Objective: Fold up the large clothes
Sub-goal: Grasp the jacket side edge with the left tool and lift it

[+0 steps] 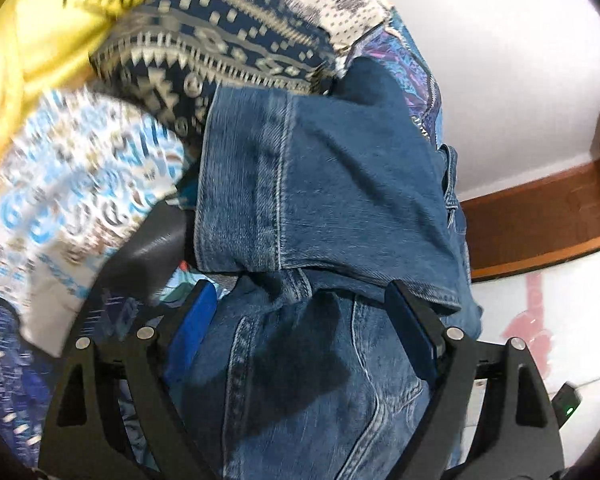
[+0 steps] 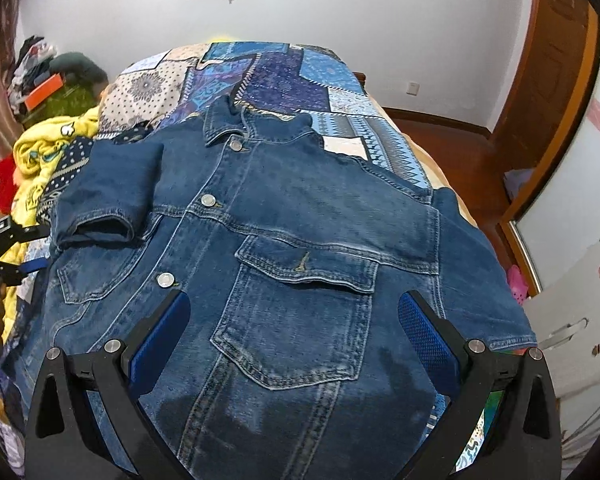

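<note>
Denim of a dark blue, short-sleeved jacket (image 2: 284, 216) is seen spread front-up across the middle of the right wrist view, on a bed covered by a blue and white patchwork bedspread (image 2: 284, 68). The collar is directed toward the upper centre of the frame, and the hem is located at the bottom edge. Three metal snap buttons (image 2: 208, 200) are arranged down the placket. A flapped chest pocket (image 2: 300, 312) is positioned in the lower centre. One sleeve (image 2: 108, 196) is laid folded inward over the jacket front at the left of the frame. A yellow printed garment (image 2: 40, 152) is heaped at the left edge.

The right gripper (image 2: 294, 320) is held above the pocket area; its blue-padded fingers (image 2: 424, 332) are set wide apart, with nothing clamped between them.

In the left wrist view, the folded sleeve cuff fills the centre of the frame, with more denim below it. The left gripper (image 1: 300, 304) is held with its fingers (image 1: 198, 312) spread apart on either side of the denim, not closed on it. Motion blur is present at the left of that frame. A brown wooden skirting board (image 1: 540, 224) is visible at the right.
</note>
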Demonstrator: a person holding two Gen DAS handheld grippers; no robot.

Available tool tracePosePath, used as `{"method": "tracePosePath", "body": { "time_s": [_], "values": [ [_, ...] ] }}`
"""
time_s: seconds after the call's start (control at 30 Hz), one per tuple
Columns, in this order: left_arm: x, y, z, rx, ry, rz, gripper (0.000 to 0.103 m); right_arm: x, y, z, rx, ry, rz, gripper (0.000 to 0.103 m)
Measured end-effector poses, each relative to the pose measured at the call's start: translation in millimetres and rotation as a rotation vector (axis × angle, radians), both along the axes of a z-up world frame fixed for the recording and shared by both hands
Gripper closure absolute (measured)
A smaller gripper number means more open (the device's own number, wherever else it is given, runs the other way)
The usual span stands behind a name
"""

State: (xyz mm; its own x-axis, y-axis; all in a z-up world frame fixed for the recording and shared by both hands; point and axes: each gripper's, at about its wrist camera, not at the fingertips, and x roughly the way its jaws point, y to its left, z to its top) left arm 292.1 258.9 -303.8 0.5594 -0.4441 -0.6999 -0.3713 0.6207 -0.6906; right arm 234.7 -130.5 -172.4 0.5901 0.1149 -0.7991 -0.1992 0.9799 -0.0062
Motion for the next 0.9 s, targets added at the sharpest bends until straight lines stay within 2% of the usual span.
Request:
{"method": "tracePosePath", "body": {
  "time_s": [0.1, 0.23, 0.33, 0.4, 0.43, 0.5, 0.53, 0.73, 0.9],
  "values": [
    [7, 3, -15, -0.055, 0.028, 0.054, 0.017, 1, 6, -2, -0.023, 0.005, 0.017, 0.000],
    [13, 9, -22, -0.131, 0.000, 0.119, 0.017, 1, 13, -6, -0.057, 0.008, 0.037, 0.000],
    [22, 14, -20, -0.119, -0.022, 0.164, 0.024, 3, 15, -8, -0.070, 0.015, 0.044, 0.000],
    [26, 14, -16, -0.047, -0.015, 0.192, 0.046, 4, 17, -10, -0.067, 0.026, 0.049, 0.000],
    [28, 15, -15, -0.019, -0.014, 0.193, 0.052, 3, 18, -10, -0.065, 0.027, 0.054, 0.000],
    [29, 11, -4, 0.087, -0.021, 0.195, 0.073, 2, 19, -9, -0.066, 0.023, 0.062, 0.000],
    [29, 10, 1, 0.129, -0.028, 0.192, 0.079, 1, 19, -9, -0.072, 0.020, 0.067, 0.000],
    [18, 2, 49, 0.339, -0.093, 0.221, 0.084, 0, 14, -7, -0.079, 0.009, 0.071, 0.000],
    [21, -18, 122, 0.531, -0.225, 0.190, 0.085, -4, 6, -1, -0.047, -0.005, 0.058, 0.000]
  ]
}}
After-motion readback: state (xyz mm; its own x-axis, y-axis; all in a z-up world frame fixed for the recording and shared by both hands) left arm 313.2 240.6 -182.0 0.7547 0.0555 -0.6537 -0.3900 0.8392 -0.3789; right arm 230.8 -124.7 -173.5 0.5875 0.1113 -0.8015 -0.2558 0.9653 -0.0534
